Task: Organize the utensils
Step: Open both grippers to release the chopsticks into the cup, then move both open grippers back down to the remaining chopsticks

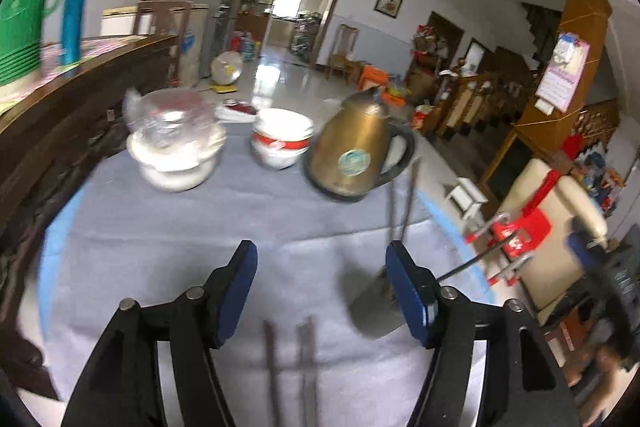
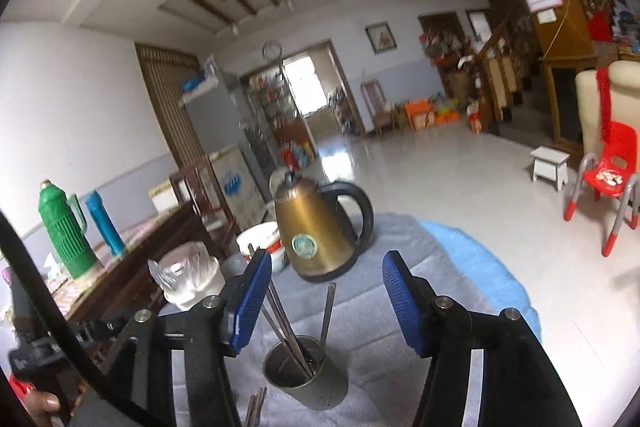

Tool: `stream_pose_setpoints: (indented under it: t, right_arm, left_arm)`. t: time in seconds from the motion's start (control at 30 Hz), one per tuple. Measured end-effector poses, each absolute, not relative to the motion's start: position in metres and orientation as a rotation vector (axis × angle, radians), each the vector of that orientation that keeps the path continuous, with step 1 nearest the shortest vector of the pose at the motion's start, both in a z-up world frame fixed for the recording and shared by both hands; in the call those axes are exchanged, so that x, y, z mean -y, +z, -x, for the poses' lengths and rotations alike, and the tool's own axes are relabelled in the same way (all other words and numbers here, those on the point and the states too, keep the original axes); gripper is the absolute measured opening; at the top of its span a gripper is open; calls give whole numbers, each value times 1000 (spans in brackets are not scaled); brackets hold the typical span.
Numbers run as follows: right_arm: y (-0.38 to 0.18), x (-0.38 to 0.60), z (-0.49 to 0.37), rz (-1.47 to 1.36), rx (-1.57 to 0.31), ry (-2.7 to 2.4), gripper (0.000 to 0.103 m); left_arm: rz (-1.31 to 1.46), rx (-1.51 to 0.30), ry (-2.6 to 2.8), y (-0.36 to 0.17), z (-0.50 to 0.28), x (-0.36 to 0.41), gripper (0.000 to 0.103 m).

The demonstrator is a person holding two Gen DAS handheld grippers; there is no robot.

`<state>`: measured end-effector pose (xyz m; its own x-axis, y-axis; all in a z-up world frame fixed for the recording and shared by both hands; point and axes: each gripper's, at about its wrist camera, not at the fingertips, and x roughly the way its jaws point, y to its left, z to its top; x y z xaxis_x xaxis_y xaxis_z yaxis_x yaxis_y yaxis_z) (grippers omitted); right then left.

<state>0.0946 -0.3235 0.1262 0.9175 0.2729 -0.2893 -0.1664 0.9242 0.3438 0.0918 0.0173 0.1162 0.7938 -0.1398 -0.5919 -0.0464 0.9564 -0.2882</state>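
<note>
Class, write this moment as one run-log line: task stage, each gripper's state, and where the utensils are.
stage: sorting underway | left gripper: open, above loose chopsticks | right gripper: open, above metal cup holding utensils | kettle behind

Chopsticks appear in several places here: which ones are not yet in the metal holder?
The pair lying flat on the grey cloth between the left gripper's fingers: chopsticks. The others stand upright inside the metal holder.

Chopsticks (image 1: 290, 371) blurred, cut off below
</note>
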Motion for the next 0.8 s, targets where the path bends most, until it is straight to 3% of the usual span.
stream_pose_setpoints:
  t: [0.17, 0.33, 0.4, 0.47, 0.8]
  right_arm:
    - [120, 314, -49, -318, -336, 283, 62]
    - [70, 263, -42, -230, -576, 440, 62]
    - [31, 234, -52, -193, -765, 500, 60]
    - [3, 217, -61, -200, -891, 551, 36]
    - [-51, 167, -104, -173, -1156, 563, 35]
  left_arm:
    - [295, -759, 29, 68, -60, -43, 69]
    - [333, -911, 73, 10, -39, -56, 69]
    - [349, -973, 86, -10, -31, -59, 69]
    - [347, -1010, 90, -23, -25, -60, 69]
    - [358, -1070, 89, -40, -13, -62, 69]
